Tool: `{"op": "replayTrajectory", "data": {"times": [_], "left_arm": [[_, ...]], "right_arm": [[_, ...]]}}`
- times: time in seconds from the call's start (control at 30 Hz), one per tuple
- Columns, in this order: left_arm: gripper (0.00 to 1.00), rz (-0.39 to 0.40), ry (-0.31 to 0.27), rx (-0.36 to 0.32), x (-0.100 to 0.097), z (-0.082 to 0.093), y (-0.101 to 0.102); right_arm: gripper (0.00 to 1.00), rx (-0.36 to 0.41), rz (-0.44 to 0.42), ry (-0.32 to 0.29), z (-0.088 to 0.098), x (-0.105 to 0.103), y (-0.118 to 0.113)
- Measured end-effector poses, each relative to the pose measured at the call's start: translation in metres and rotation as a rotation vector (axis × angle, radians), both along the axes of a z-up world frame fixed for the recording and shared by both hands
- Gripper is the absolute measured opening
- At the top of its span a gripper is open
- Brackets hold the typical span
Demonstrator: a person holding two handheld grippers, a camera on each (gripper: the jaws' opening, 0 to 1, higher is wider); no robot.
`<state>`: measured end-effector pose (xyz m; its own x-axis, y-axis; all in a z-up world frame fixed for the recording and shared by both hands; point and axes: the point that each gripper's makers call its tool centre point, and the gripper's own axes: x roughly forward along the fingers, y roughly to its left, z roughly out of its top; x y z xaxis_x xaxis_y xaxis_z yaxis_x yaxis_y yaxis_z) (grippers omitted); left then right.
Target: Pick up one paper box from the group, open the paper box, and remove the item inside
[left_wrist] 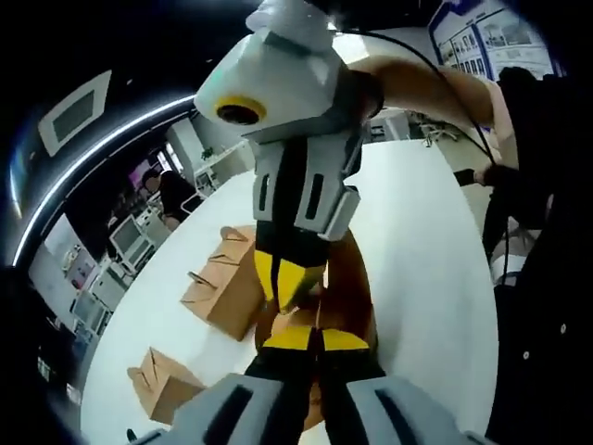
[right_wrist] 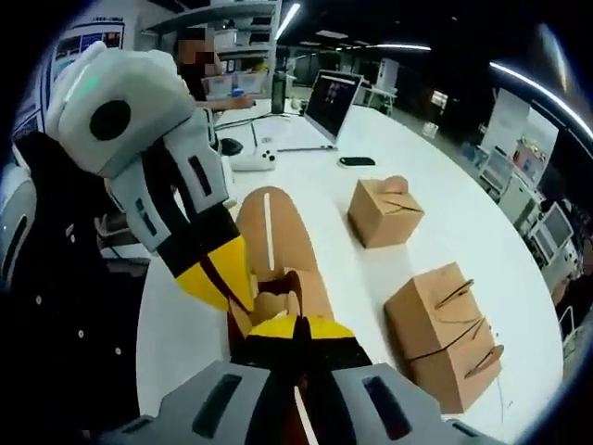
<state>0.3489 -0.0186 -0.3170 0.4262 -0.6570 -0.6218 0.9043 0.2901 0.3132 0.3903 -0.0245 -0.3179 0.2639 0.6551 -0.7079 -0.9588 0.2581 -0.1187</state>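
1. An opened paper box (right_wrist: 278, 255) is held above the white table (right_wrist: 408, 130), both hand-held grippers meeting on it.
2. The right hand-held gripper (right_wrist: 295, 326) is seen clamped shut on the box's cardboard.
3. The left hand-held gripper (left_wrist: 315, 336) is likewise pinched closed on a flap.
4. Closed boxes (right_wrist: 445, 334) are left along the table's far edge.
5. A laptop (right_wrist: 332, 102) is spotted at a far corner.

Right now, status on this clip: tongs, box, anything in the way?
Left tongs and right tongs both shut on the opened paper box, held above white table. Item inside not visible. Closed boxes sit clear alongside.
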Motion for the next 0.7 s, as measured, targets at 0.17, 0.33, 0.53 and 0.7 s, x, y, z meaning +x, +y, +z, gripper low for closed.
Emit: {"op": "replayTrajectory", "data": {"times": [0.17,0.33,0.53,0.7], "left_arm": [[0.04,-0.004,-0.008,-0.006,-0.009,0.004,0.001],[0.04,-0.014,-0.022,-0.012,-0.023,0.009,0.002],[0.04,-0.027,-0.030,-0.026,-0.041,0.009,0.003],[0.04,-0.038,-0.029,-0.024,-0.056,0.003,0.004]], "right_arm": [[0.03,-0.003,-0.009,-0.032,0.005,0.005,-0.001],[0.03,-0.016,-0.011,-0.068,0.007,0.010,-0.001],[0.03,-0.010,-0.036,-0.098,0.013,0.020,-0.002],[0.03,-0.029,-0.043,-0.153,0.015,0.034,-0.001]]}}
